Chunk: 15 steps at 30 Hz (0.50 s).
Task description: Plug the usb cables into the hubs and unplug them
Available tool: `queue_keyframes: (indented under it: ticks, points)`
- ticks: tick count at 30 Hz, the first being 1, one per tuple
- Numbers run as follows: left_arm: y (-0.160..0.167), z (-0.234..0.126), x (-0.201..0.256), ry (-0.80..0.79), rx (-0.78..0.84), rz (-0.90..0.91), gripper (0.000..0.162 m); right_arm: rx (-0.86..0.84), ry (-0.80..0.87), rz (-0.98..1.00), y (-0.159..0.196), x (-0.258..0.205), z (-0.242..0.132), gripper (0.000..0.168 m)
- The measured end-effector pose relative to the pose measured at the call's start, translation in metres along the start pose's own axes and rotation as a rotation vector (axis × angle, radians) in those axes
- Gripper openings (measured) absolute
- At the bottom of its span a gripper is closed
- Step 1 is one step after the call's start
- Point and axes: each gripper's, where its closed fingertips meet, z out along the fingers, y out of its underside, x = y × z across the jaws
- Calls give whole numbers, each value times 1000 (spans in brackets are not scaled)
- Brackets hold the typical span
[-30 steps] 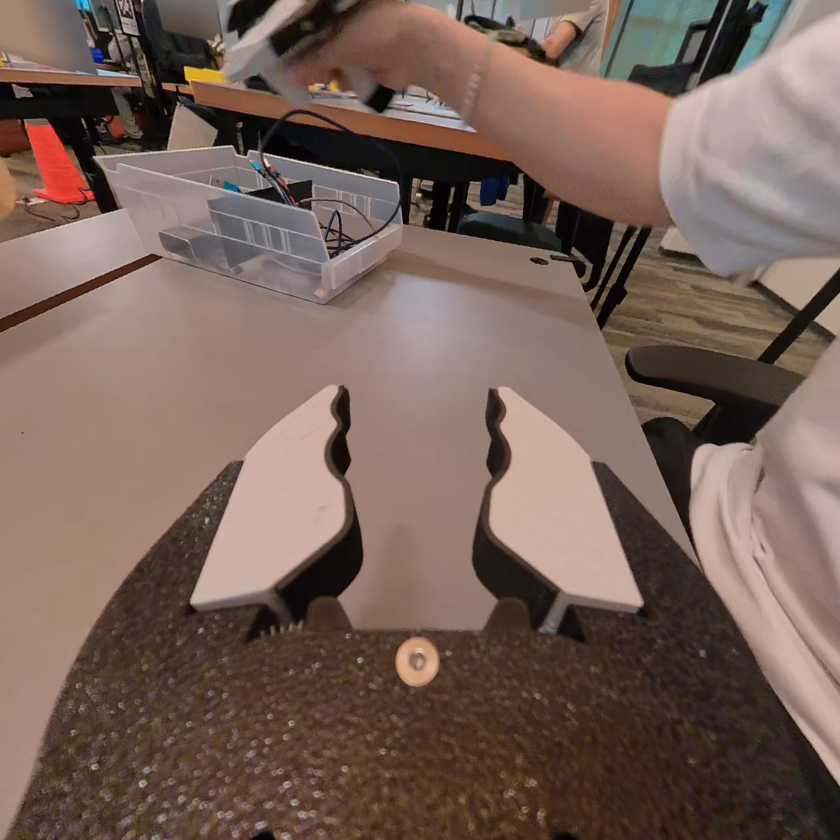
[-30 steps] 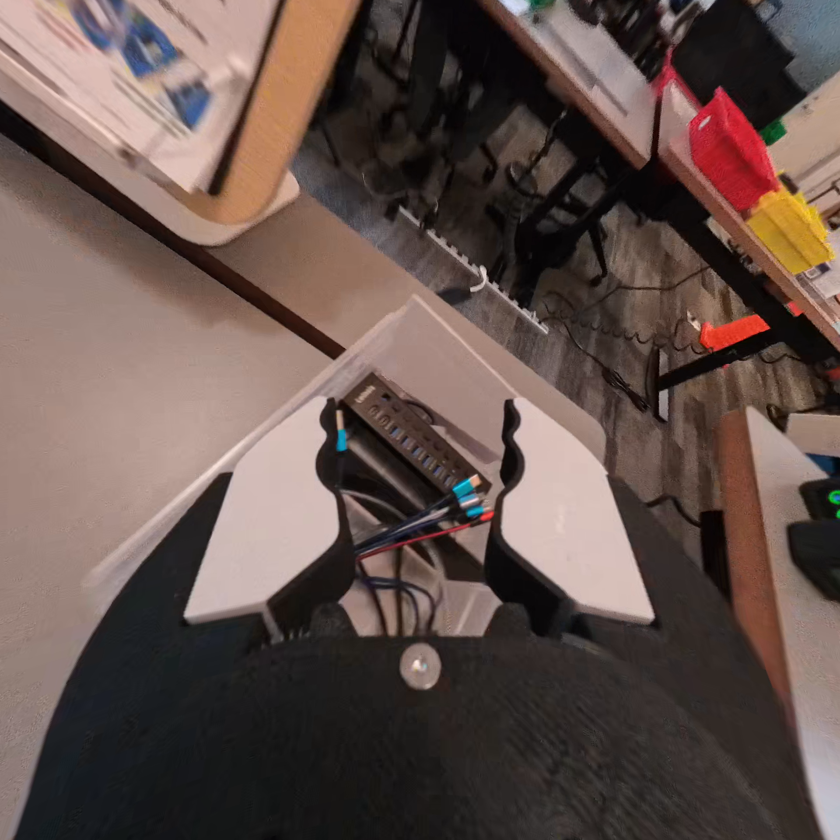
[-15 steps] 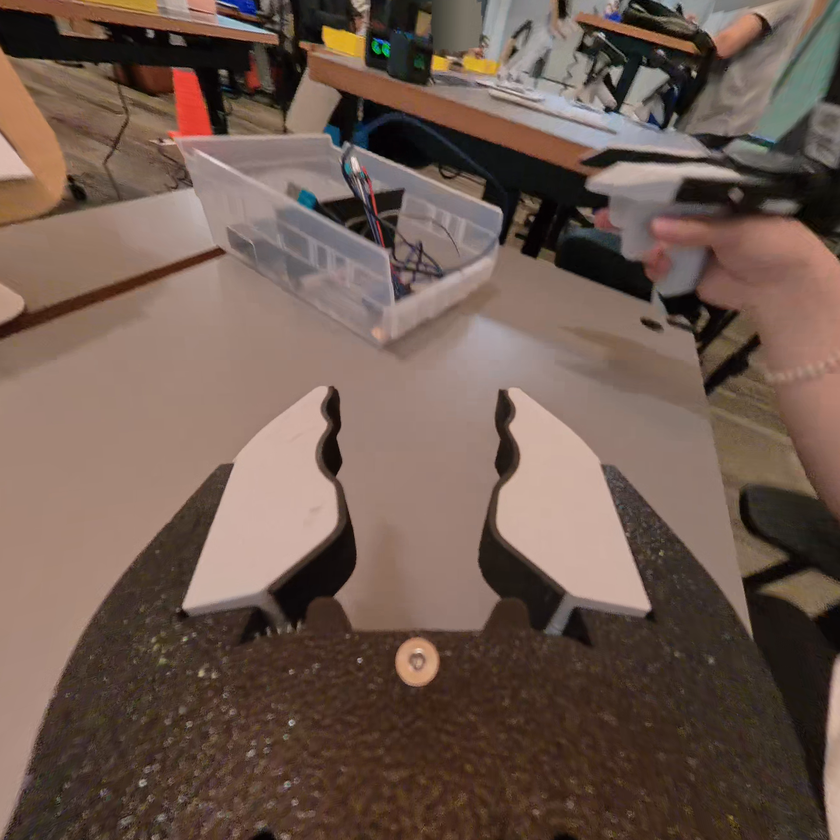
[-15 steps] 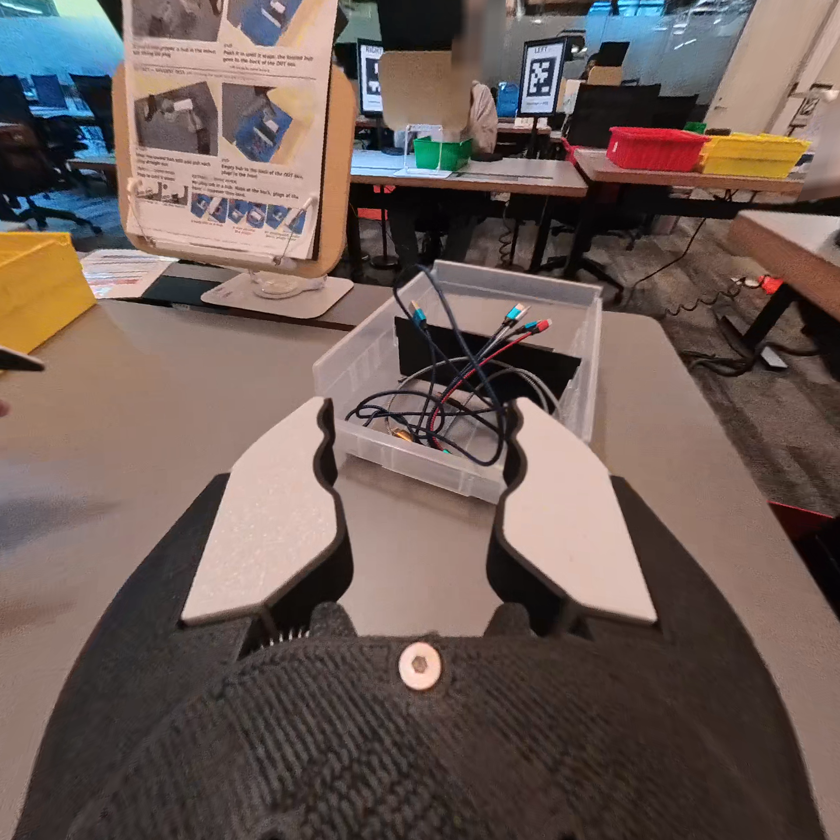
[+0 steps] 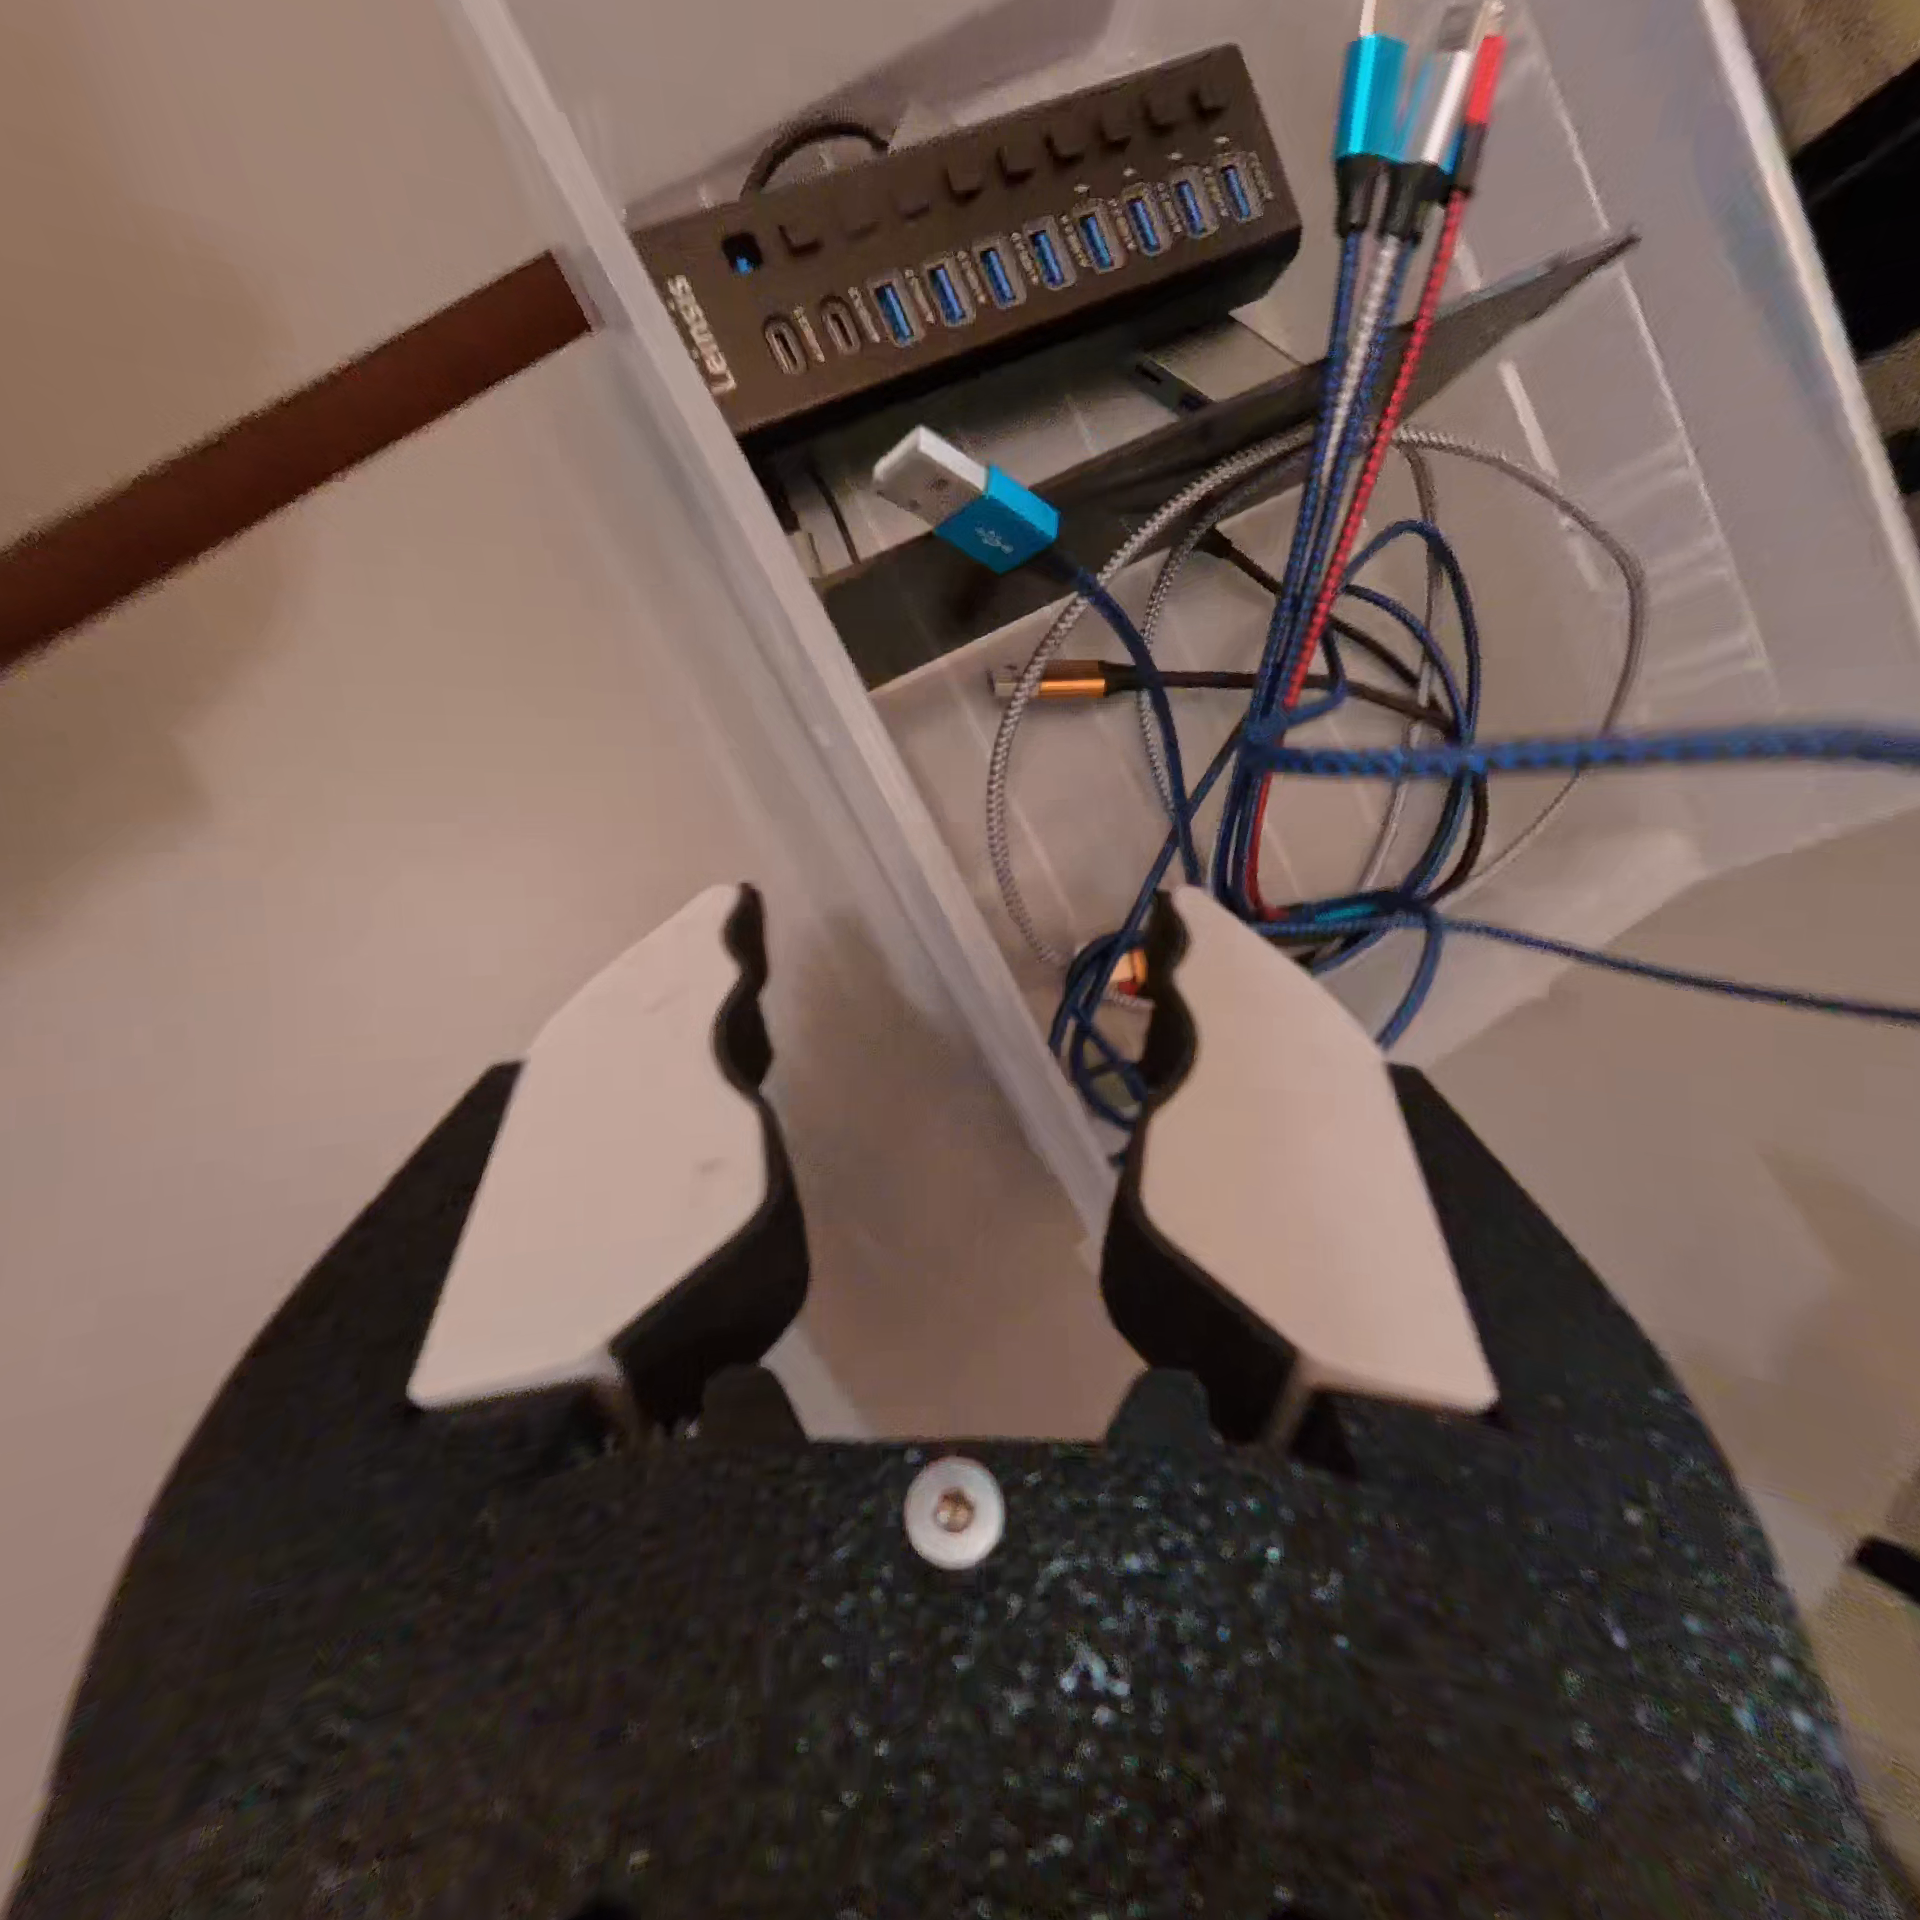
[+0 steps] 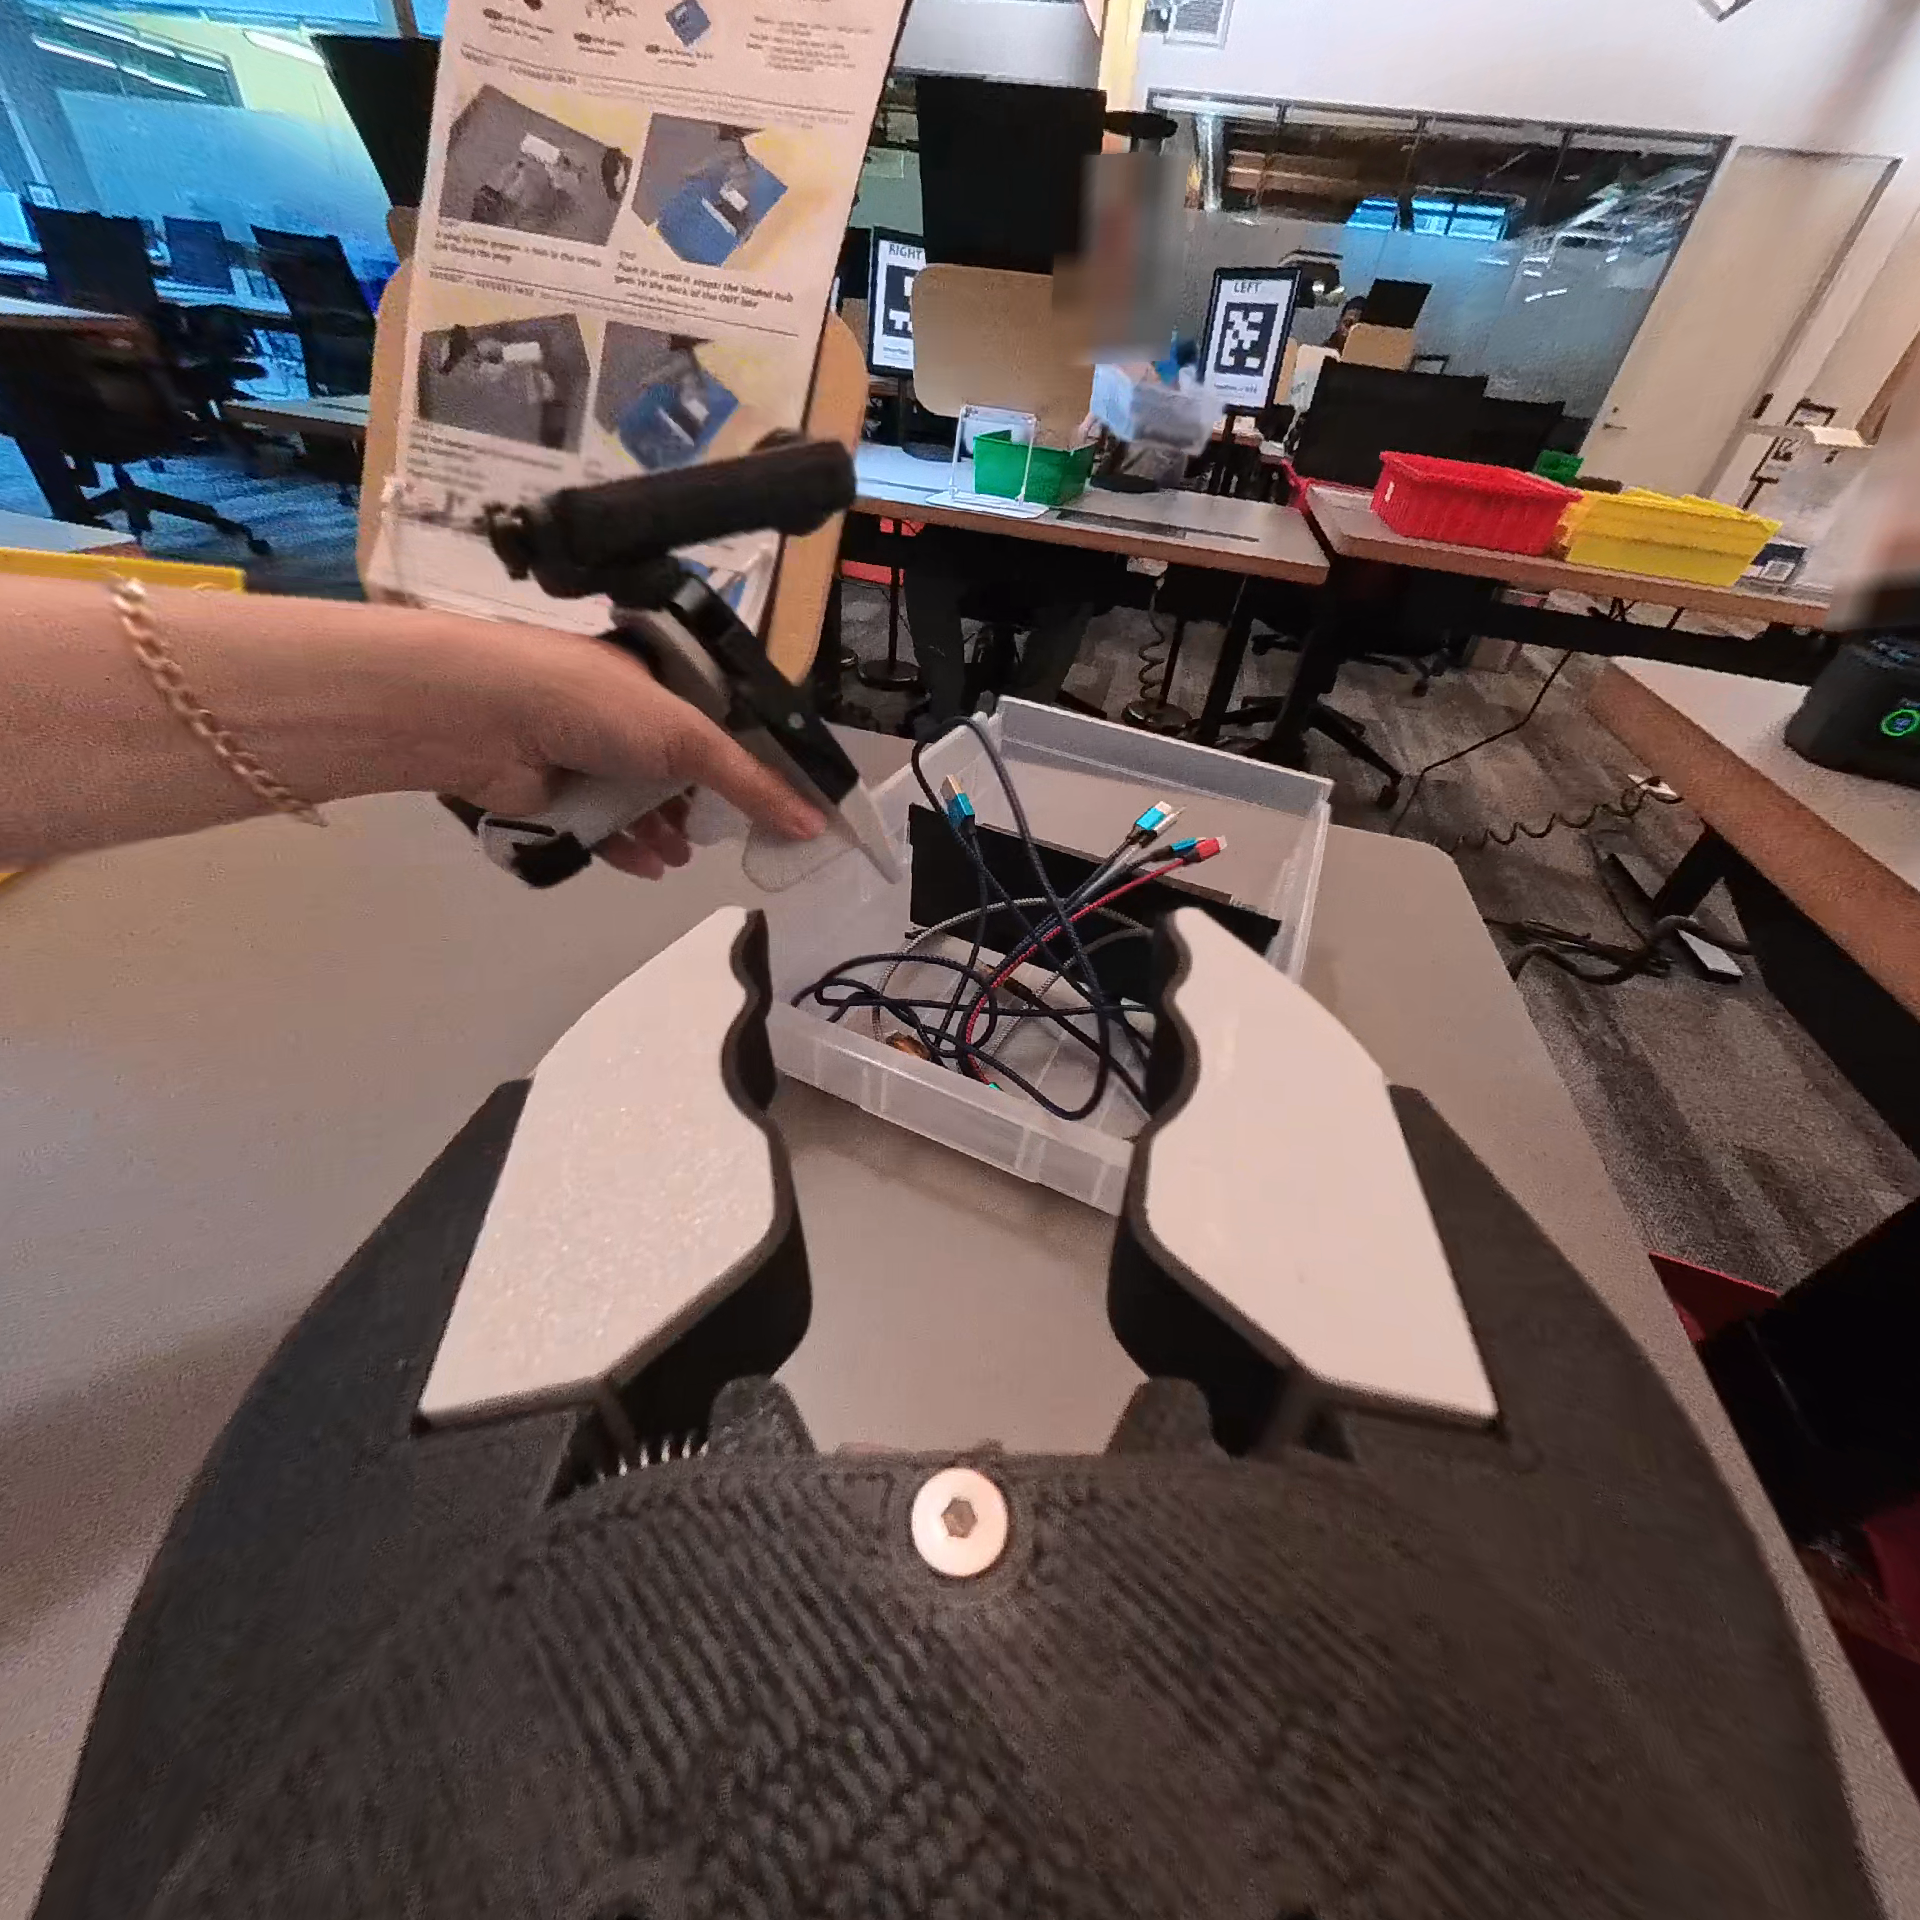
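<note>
Clear plastic bin (image 5: 727,540) on grey table (image 5: 312,831) holds black hub (image 5: 966,239), tangled usb cables (image 5: 1340,665). Left gripper (image 5: 956,914) wide, empty, over bin wall. Right gripper (image 6: 961,925) wide, empty.

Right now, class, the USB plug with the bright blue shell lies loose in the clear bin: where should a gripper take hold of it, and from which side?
Grip the blue shell, not the bare metal tip, which must stay free to enter the hub. The plug lies tilted, tip towards the hub's ports, cable trailing back. Probably come from above with the open left gripper, fingers across the shell's sides, clear of the bin wall.
</note>
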Motion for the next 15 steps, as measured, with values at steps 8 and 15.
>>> queue_keyframes:
  ticks: [8, 15]
  points:
    - [25, 25, -26, -208, -42, 118, 14, -28, -37, 13, 10, 0, 7, 68]
    - [108, -36, -52, -128, -63, 255, 11, -14, -60, -39, 1, -4, 0, 64]
